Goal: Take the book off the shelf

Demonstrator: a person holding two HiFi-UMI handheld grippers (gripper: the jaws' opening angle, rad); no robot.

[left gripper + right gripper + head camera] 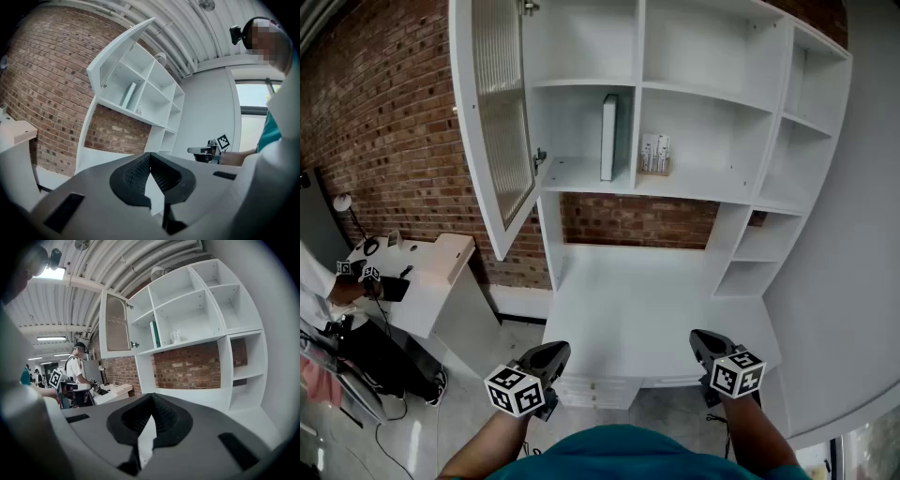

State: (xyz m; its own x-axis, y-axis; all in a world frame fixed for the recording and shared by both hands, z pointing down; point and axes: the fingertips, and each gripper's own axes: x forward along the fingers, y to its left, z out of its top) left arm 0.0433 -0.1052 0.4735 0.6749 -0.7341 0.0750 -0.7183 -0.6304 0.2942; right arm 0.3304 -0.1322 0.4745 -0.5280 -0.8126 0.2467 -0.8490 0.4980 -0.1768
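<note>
Plainly, with the left tool (551,352) and right tool (703,339) both closed and empty, well below the upright book (608,137) on the shelf (577,175), one should lift, open wide, then pinch its spine squarely.

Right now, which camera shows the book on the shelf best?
The head view: the book stands upright, plain to see, near the middle of the picture. Both gripper views show it only as a small, distant sliver, tilted in the left gripper view.
</note>
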